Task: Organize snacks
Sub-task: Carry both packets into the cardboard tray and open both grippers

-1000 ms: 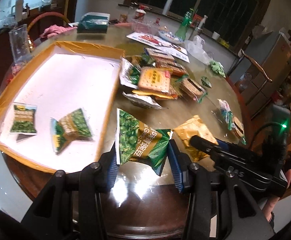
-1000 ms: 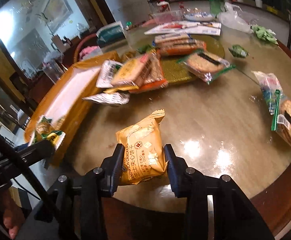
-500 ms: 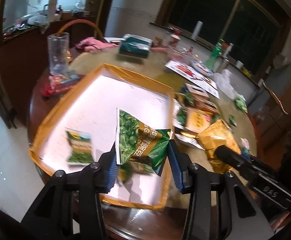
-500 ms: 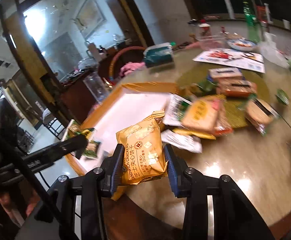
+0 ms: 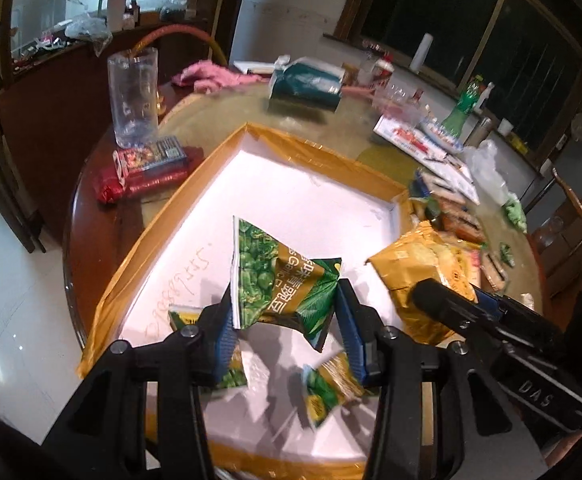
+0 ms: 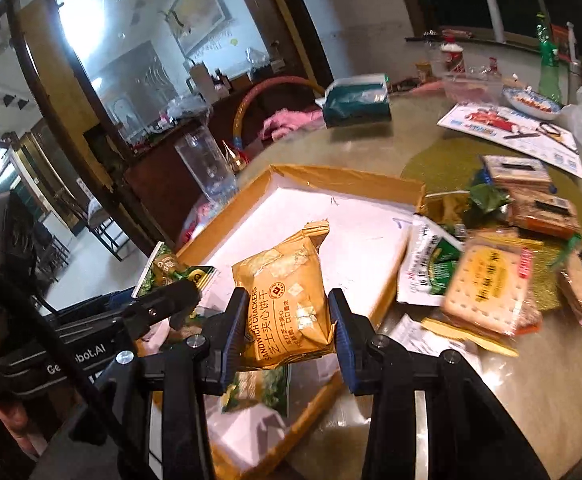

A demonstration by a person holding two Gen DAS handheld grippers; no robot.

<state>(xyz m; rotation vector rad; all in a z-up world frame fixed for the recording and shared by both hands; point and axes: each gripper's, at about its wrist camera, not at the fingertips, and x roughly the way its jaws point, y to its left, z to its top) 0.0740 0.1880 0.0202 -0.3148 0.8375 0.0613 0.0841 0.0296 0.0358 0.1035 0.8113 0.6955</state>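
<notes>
Both grippers have travelled from above the bare table to above the tray since the earlier frames, each carrying its packet along. At the lower middle of the left wrist view, the left gripper [image 5: 287, 320] pinches the green pea packet [image 5: 283, 280] between its blue pads, and it hangs over the white floor of the tray [image 5: 291, 184]; two small green packets [image 5: 331, 388] already lie in the tray below it. To the right of it, the right gripper [image 6: 287, 324] clamps the yellow cracker packet [image 6: 287, 300] and holds it over the near edge of the tray. I judge the task to be at an early stage: two packets are stored, two are about to be released, and at the right of the right wrist view a snack pile [image 6: 491, 280] waits on the table [image 6: 531, 380].
</notes>
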